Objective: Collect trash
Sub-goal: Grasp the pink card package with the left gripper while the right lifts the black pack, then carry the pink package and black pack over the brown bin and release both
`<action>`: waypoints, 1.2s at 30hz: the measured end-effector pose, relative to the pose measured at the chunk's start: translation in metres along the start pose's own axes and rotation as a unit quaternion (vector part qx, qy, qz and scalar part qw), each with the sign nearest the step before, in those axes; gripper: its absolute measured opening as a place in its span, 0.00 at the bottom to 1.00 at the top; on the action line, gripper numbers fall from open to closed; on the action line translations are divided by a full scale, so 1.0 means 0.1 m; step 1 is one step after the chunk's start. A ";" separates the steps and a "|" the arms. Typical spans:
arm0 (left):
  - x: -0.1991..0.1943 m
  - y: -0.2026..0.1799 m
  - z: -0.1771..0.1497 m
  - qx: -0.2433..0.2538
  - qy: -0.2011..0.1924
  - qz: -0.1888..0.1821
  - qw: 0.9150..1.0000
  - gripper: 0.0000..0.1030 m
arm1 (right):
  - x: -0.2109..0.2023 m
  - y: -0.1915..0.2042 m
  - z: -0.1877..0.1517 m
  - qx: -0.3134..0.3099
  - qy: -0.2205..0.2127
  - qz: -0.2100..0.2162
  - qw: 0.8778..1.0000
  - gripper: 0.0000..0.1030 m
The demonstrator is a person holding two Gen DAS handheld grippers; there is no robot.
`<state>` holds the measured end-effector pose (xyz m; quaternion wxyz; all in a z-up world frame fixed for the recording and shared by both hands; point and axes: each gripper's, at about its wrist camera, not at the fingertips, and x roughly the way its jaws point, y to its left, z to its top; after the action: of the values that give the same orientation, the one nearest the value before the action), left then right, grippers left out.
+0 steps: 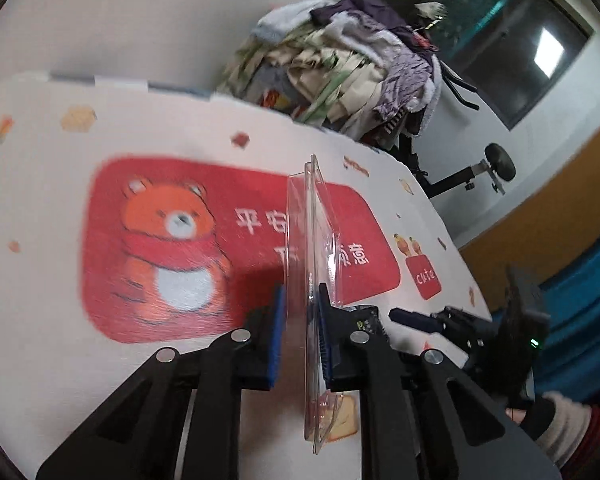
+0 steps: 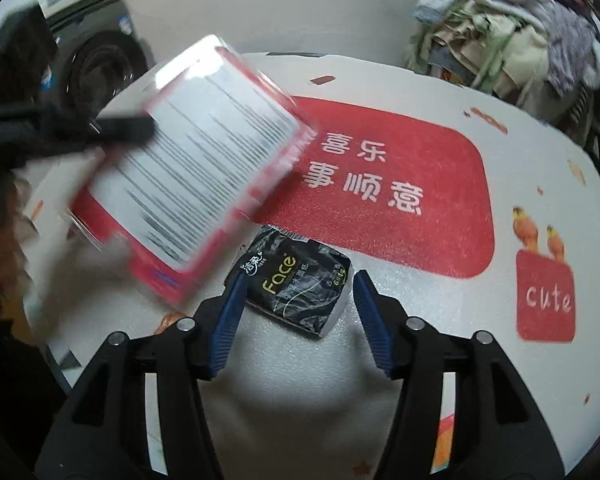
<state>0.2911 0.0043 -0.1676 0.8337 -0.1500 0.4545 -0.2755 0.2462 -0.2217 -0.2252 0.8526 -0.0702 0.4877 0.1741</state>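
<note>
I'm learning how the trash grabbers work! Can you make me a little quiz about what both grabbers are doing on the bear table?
1. True or false: the left gripper holds the clear plastic package edge-up, off the table.
2. The black tissue pack is: A) squeezed by the right gripper; B) lying on the table between its open fingers; C) on the pile of clothes.
3. Fill in: the small red box near the table's edge reads "____".

Key:
1. True.
2. B: there are gaps beside the pack on both sides.
3. cute.
</note>
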 end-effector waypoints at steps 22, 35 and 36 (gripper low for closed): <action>-0.97 -0.16 -0.53 0.037 -0.026 0.048 0.998 0.15 | -0.20 0.12 -0.01 0.032 0.007 0.000 0.999 0.73; -1.29 -0.88 -1.44 0.116 -0.001 0.020 0.993 0.15 | -1.24 0.29 -0.65 0.068 -0.062 0.000 0.996 0.73; -1.30 -0.94 -1.54 0.128 0.004 0.020 0.992 0.15 | -1.28 0.31 -0.69 0.067 -0.065 0.000 0.996 0.73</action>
<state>0.0748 0.0067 -0.1162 0.8499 -0.0314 0.4214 -0.3150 0.1201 -0.2418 -0.1494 0.8851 -0.0016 0.4422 0.1451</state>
